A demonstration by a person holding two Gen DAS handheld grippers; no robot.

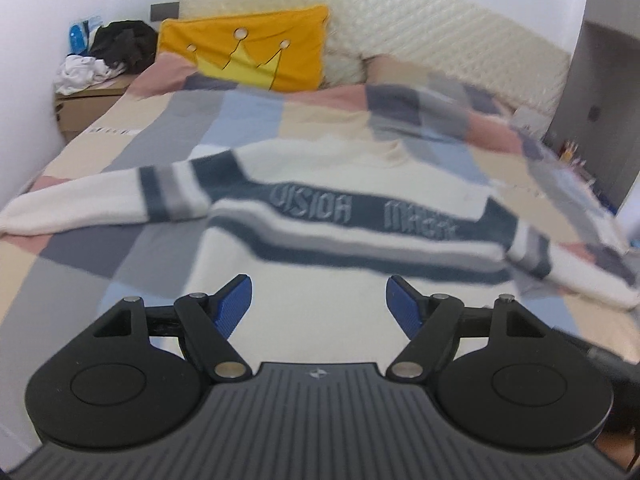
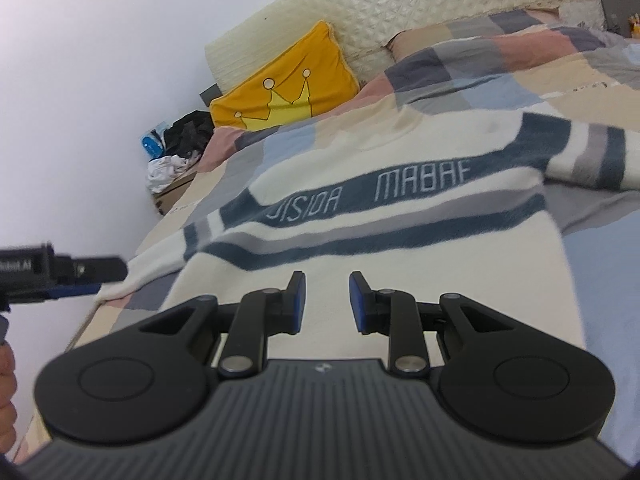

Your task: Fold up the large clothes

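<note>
cream striped sweater (image 1: 320,216) blurred, its right sleeve partly under the quilt (image 1: 460,112).

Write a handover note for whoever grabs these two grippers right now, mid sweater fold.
Left gripper: open, empty, above the lower body of the sweater.
Right gripper: open, narrower gap, empty, also over the lower body.
Sweater: cream with dark blue and grey stripes, spread flat, lettering up, on the patchwork bedspread, both sleeves out to the sides.
Yellow crown pillow sits at the headboard, away from the sweater.
Done: laid out. No fold is visible.
Left: fold in sleeves, then the body.
</note>
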